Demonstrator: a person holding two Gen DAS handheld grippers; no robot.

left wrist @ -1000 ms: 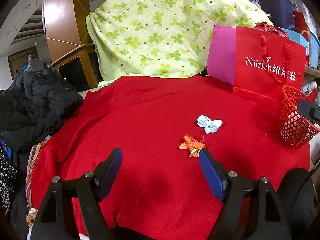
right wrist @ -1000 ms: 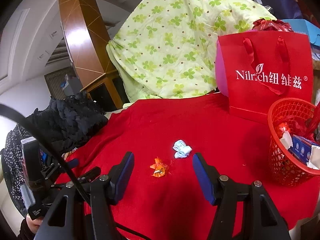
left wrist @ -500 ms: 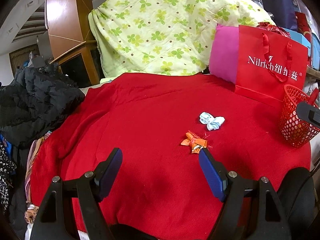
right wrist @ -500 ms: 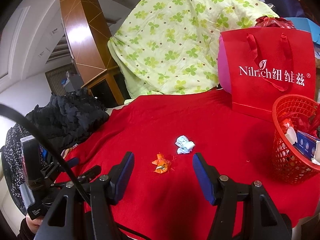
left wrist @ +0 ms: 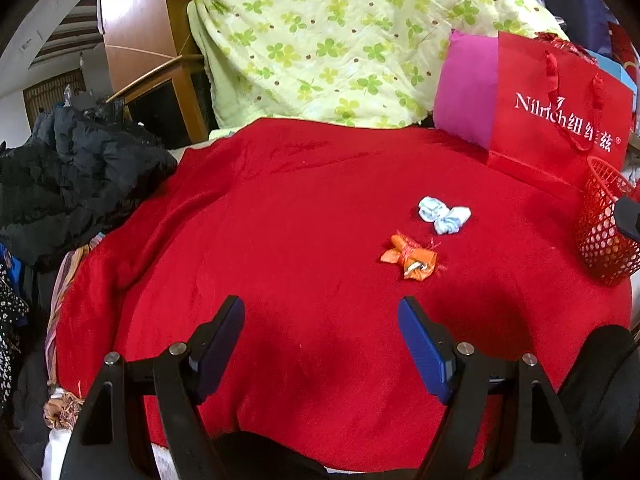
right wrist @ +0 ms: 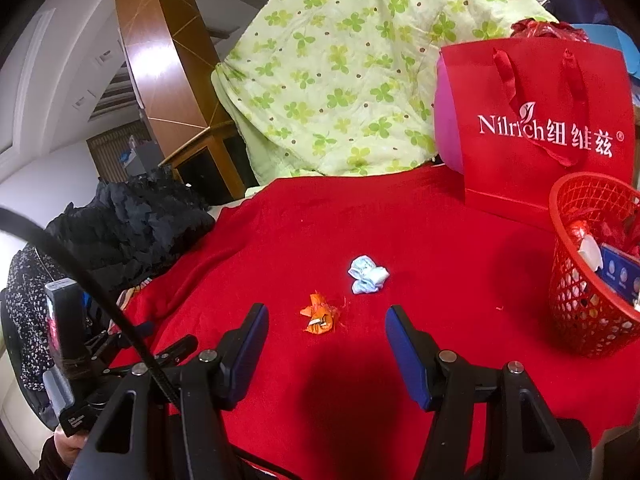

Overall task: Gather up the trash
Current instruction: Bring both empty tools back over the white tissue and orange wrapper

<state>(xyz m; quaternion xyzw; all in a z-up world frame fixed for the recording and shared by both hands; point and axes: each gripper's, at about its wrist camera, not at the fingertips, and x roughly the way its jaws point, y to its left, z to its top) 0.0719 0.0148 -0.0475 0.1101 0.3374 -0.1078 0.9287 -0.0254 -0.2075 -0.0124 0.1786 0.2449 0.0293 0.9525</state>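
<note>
A crumpled orange wrapper (left wrist: pixel 410 258) (right wrist: pixel 319 315) and a scrunched pale blue wrapper (left wrist: pixel 443 213) (right wrist: pixel 367 274) lie close together on the red cloth (left wrist: pixel 280 220) (right wrist: pixel 420 240). At the right stands a red mesh basket (left wrist: pixel 604 224) (right wrist: pixel 592 280) holding several pieces of trash. My left gripper (left wrist: pixel 320 320) hovers open over bare cloth, short and left of the orange wrapper. My right gripper (right wrist: pixel 326 326) is open too, and the orange wrapper lies just ahead of its fingertips, between them in the picture, untouched. The left gripper's body (right wrist: pixel 68 360) shows at the right view's lower left.
A red paper gift bag (left wrist: pixel 560 120) (right wrist: pixel 540 128) with a pink cushion (left wrist: pixel 464 92) stands behind the basket. A green clover-print quilt (left wrist: pixel 340 40) is heaped at the back. Black clothing (left wrist: pixel 72 172) (right wrist: pixel 128 232) piles up at the left edge, beside a wooden post (left wrist: pixel 140 40).
The left view has shifted: the wrappers sit higher and further from its fingertips than a second ago. The right view has barely moved. Both grippers stay open the same width.
</note>
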